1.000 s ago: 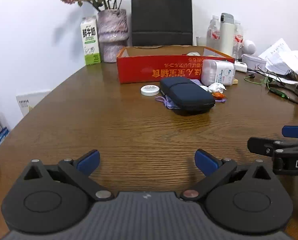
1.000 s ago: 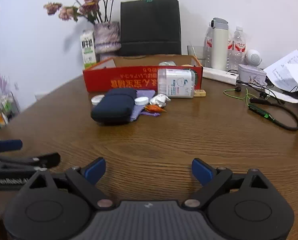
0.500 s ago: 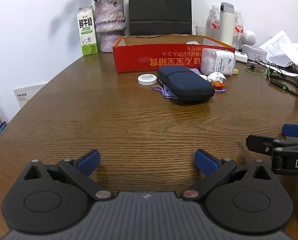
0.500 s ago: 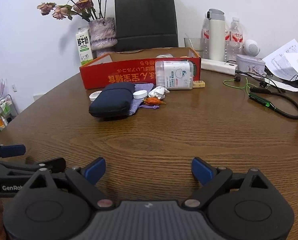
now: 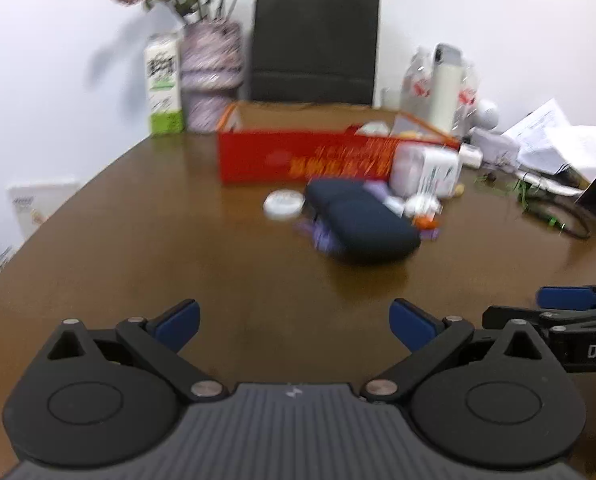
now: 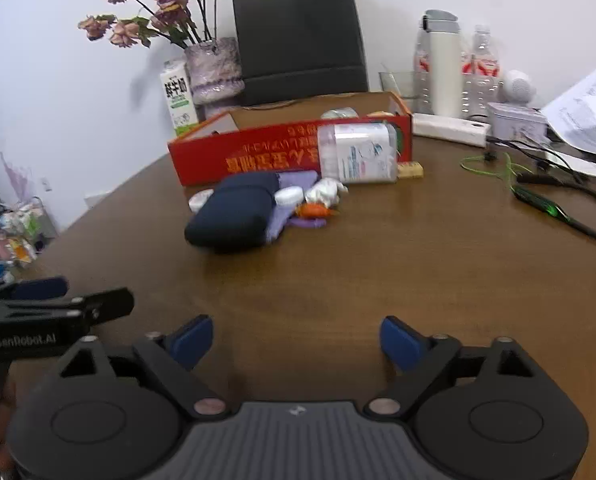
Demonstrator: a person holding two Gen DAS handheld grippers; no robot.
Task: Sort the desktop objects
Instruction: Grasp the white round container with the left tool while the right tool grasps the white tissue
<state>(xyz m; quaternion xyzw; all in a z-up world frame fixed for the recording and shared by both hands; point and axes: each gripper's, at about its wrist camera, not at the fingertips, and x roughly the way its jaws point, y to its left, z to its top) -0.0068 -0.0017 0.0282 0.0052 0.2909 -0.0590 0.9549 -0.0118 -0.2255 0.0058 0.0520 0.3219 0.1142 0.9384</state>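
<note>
I've got both tools low over the near edge of the wooden tabletop (image 6: 438, 264), side by side. My left gripper (image 5: 294, 320) has its two blue-tipped fingers spread wide with nothing between them, and my right gripper (image 6: 296, 338) is spread just as wide, also empty.

The clutter sits well ahead of me, toward the far edge. One red cardboard box (image 6: 258, 152) lies open-topped there, printed side facing me. Just in front of it I count one dark blue zip case (image 6: 234, 214) lying flat on a purple cloth (image 6: 294, 184). Two white round lids: one (image 6: 200, 200) at the case's left corner, one (image 6: 289, 196) resting on the cloth. Beside that, one crumpled white wad (image 6: 326, 192) and one small orange thing (image 6: 314, 211) (too small to name). One clear plastic jar (image 6: 358, 154) lies on its side against the box front, with a small yellow block (image 6: 410, 170) touching its right end.

Along the far edge: one vase of dried flowers (image 6: 214, 70), one milk carton (image 6: 180, 96), one black paper bag (image 6: 298, 36), one white flask (image 6: 442, 64). The left view is blurred.
</note>
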